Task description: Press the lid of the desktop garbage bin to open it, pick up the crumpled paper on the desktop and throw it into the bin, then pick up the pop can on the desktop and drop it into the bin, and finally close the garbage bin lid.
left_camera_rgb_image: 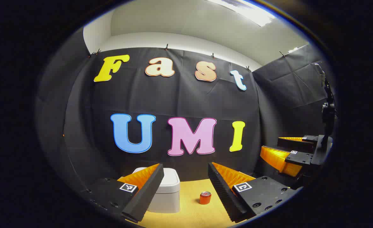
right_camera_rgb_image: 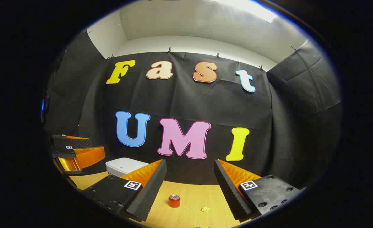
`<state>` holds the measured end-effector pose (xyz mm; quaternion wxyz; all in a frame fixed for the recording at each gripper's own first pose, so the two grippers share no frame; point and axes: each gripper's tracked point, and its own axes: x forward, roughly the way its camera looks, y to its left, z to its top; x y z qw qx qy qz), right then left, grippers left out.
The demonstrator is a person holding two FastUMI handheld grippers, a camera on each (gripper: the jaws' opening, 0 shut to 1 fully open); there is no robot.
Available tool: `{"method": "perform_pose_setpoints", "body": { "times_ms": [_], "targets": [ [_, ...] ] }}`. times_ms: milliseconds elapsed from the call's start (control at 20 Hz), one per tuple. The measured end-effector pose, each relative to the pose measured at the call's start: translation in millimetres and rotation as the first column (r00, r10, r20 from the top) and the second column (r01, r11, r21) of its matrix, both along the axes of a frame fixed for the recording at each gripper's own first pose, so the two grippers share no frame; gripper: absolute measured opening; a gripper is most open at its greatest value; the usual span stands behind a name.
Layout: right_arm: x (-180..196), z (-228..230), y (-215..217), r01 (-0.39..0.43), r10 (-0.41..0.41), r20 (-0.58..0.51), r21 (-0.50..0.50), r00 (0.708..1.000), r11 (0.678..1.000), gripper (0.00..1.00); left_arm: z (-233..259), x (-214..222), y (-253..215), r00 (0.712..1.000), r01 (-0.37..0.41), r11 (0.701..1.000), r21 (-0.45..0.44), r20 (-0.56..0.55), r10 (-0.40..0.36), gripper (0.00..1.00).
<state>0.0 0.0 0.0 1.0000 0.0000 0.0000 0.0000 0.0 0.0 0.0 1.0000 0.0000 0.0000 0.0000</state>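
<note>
A: Starting at the left, what are you seeing?

B: In the left gripper view, the left gripper (left_camera_rgb_image: 184,190) is hovering high above the tabletop (left_camera_rgb_image: 189,215), its fingers spread wide and holding nothing. The garbage bin (left_camera_rgb_image: 169,193) is sitting just behind its left finger, lid (left_camera_rgb_image: 170,179) down, so the first step is looking not yet done.

A: And moving rightward?

B: The pop can (left_camera_rgb_image: 205,198) is standing upright on the tabletop just to the right of the bin, apart from it. In the right gripper view the crumpled paper (right_camera_rgb_image: 206,208) is lying to the right of the can, near but not touching. The right gripper (right_camera_rgb_image: 189,190) is also hanging above the tabletop, fingers parted wide, gripping nothing.

A: What could go wrong from here?

B: I am judging three risks. The bin looks light, so a press landing off centre on the lid could be tipping or sliding it rather than popping it open. The can is standing close beside the bin, so a gripper coming down for the lid could be clipping it and sending it rolling. And the paper looks tiny and low; fingers closing too high would be missing it, or nudging it across the wood.

A: Anything you cannot tell?

B: Whether the lid is latched.
</note>
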Motion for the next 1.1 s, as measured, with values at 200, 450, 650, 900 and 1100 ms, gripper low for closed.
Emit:
{"method": "perform_pose_setpoints", "body": {
  "times_ms": [200, 450, 650, 900, 1100],
  "targets": [
    [-3.8, -2.2, -3.0, 0.006, -0.006, -0.009, 0.000, 1.000, 1.000, 0.96, 6.6, -0.8, -9.4, 1.000, 0.023, 0.999, 0.041, 0.009, -0.024, 0.95],
    [-8.6, -2.8, -7.7, 0.014, -0.014, -0.016, 0.006, 1.000, 1.000, 0.96, -0.5, -0.7, -9.0, 1.000, 0.012, 1.000, 0.009, -0.011, -0.012, 0.95],
    [-12.8, -4.0, -11.0, 0.015, -0.015, -0.029, 0.011, 0.999, 1.000, 0.96, -1.6, 1.3, 2.6, 1.000, -0.014, 1.000, 0.020, -0.020, 0.014, 0.95],
    [-18.0, -7.2, -12.9, 0.005, -0.005, -0.046, 0.007, 0.999, 1.000, 0.96, 0.1, 1.3, 11.6, 0.999, -0.041, 0.999, 0.026, -0.019, 0.041, 0.95],
    [-20.9, -9.6, -15.3, 0.001, 0.000, -0.057, 0.013, 0.998, 1.000, 0.96, 1.7, 0.4, 14.2, 0.998, -0.055, 0.998, 0.025, -0.023, 0.055, 0.95]
  ]
}}
